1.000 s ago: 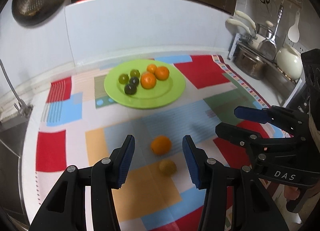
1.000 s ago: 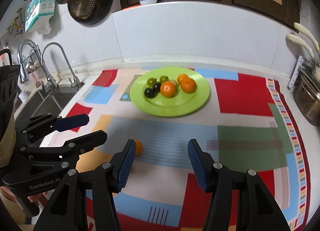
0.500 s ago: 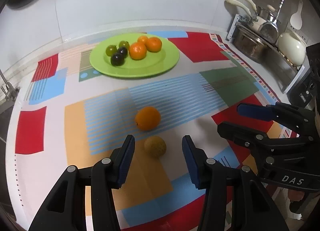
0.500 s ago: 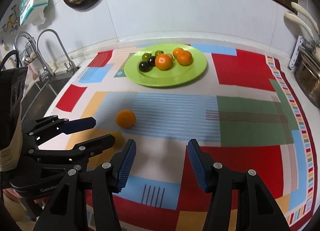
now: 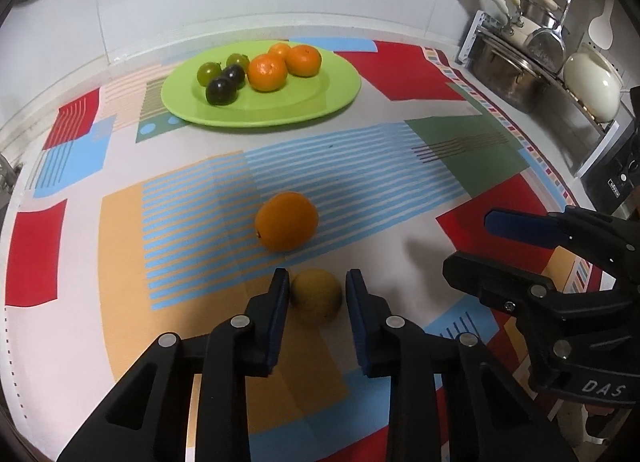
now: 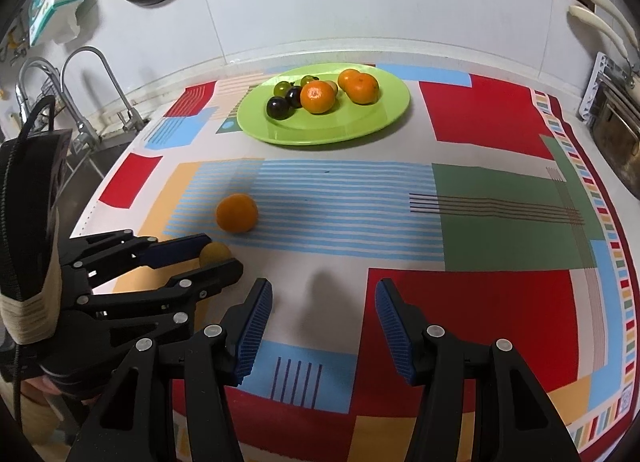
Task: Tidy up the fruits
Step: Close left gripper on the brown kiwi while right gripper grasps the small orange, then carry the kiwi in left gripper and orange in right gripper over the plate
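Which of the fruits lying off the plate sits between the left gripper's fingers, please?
The small yellowish fruit, between the left gripper fingers. The larger orange lies free on the cloth beyond it, nearer the green plate.

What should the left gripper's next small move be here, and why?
Probably lift. The left gripper has its pads against both sides of the small yellow fruit, which sits on the patterned mat; the green plate holds the other fruit.
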